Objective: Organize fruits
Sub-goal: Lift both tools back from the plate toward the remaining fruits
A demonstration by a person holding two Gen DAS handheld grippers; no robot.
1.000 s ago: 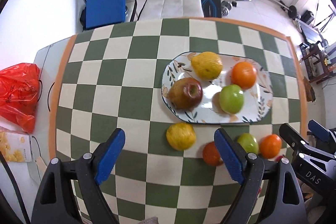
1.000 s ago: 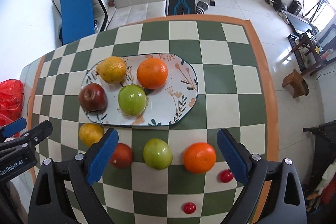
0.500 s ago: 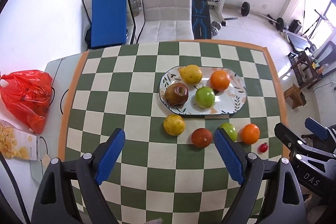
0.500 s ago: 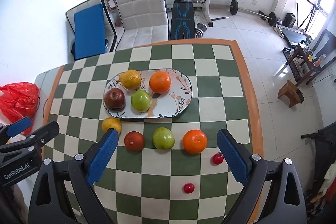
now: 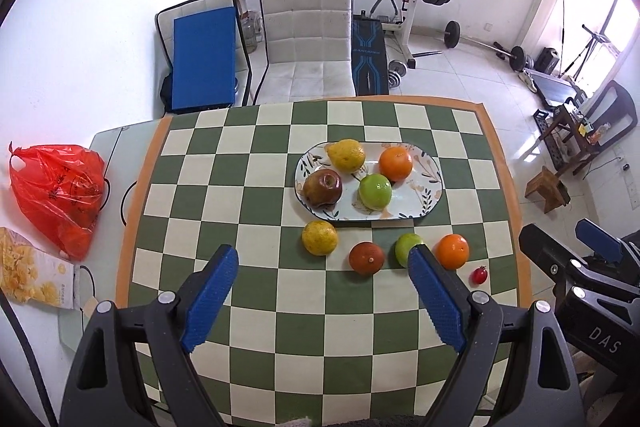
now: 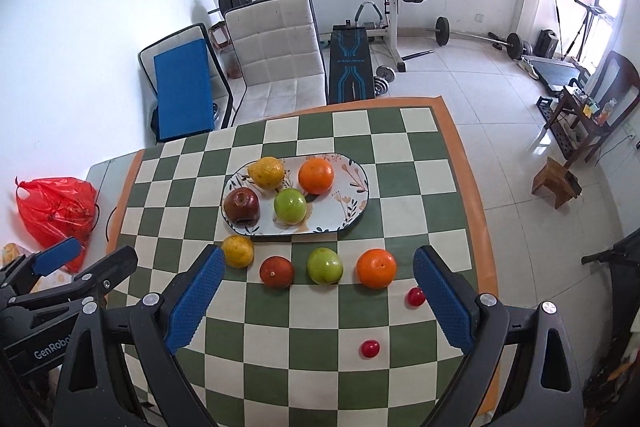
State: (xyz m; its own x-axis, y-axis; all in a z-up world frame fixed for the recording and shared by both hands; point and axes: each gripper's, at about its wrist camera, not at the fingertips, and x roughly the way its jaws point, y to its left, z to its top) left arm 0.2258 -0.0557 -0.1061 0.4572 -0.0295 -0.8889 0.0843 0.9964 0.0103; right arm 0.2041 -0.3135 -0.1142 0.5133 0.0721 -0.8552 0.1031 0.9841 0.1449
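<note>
While both grippers, left [image 5: 322, 297] & right [image 6: 318, 297], hang w/ jaws released, orange [image 6: 376, 268] (firm, roundish, may roll) wants a grip across its middle.

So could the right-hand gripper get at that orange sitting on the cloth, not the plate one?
Probably yes. The right gripper has its jaws wide open and empty, the orange lies just ahead between them, and nothing blocks the way.

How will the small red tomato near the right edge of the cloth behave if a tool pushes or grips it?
The small red tomato looks round and smooth, so a push would probably roll it, perhaps off the checkered cloth edge nearby. It is tiny against the wide-open right tool, so it likely feels light. Its glossy skin may slip and bruise; grip gently.
</note>
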